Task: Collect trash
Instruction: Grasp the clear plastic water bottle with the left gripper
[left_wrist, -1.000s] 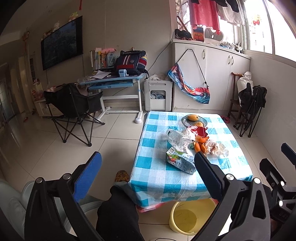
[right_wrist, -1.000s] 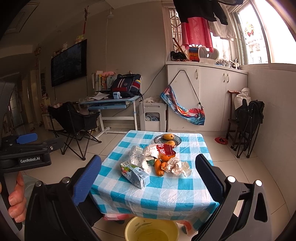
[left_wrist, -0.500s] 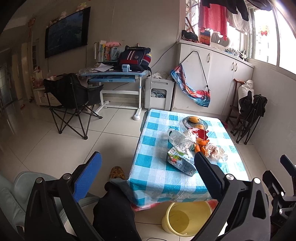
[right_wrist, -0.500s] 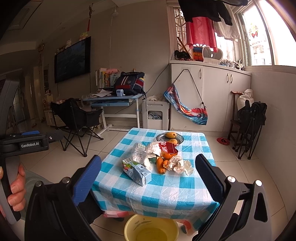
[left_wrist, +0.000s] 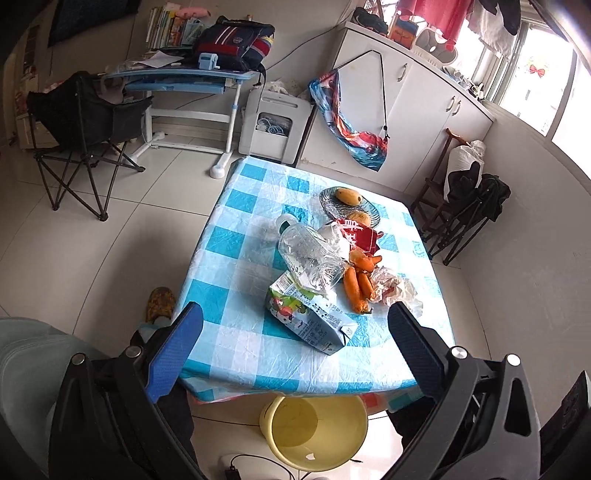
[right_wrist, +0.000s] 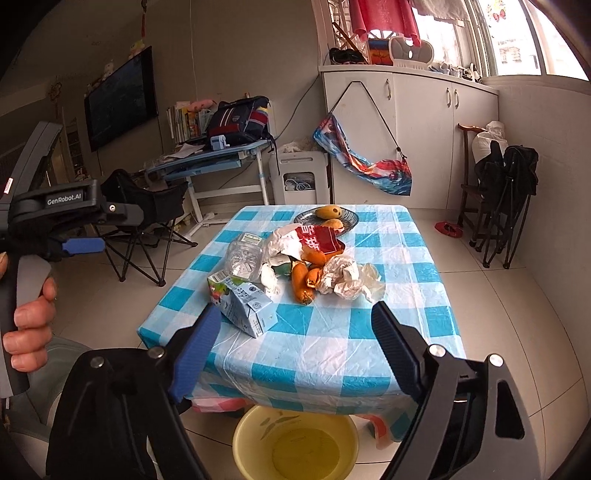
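- Left wrist view: the left gripper (left_wrist: 295, 339) hangs above the near edge of the table (left_wrist: 236, 354), its fingers spread wide and holding nothing.
- On the blue-and-white checked cloth lies a heap of trash: a milk carton (left_wrist: 310, 319) on its side nearest the gripper, and a clear plastic bottle (left_wrist: 310, 254) lying partly over the carton's far end.
- Just right of the bottle are orange peels (left_wrist: 356, 284), touching a wad of crumpled paper (left_wrist: 393, 290) on their right.
- Behind them a red wrapper (left_wrist: 356, 236) sits against a white plastic bag, near a glass plate (left_wrist: 328, 206) holding yellow fruit.
- A yellow basin (left_wrist: 314, 432) stands on the floor under the table's near edge, almost directly below the gripper.
- Right wrist view: the right gripper (right_wrist: 295, 339) is also spread wide and empty, hovering short of the table's near edge.
- The milk carton (right_wrist: 242, 304) lies just beyond its blue left finger (right_wrist: 194, 354); the crumpled paper (right_wrist: 347, 278) lies further back, between the two fingers as seen here.
- The yellow basin (right_wrist: 295, 443) shows below, half under the cloth.
- At the left edge of this view a hand (right_wrist: 27, 325) grips the handle of the other gripper, well apart from the table.
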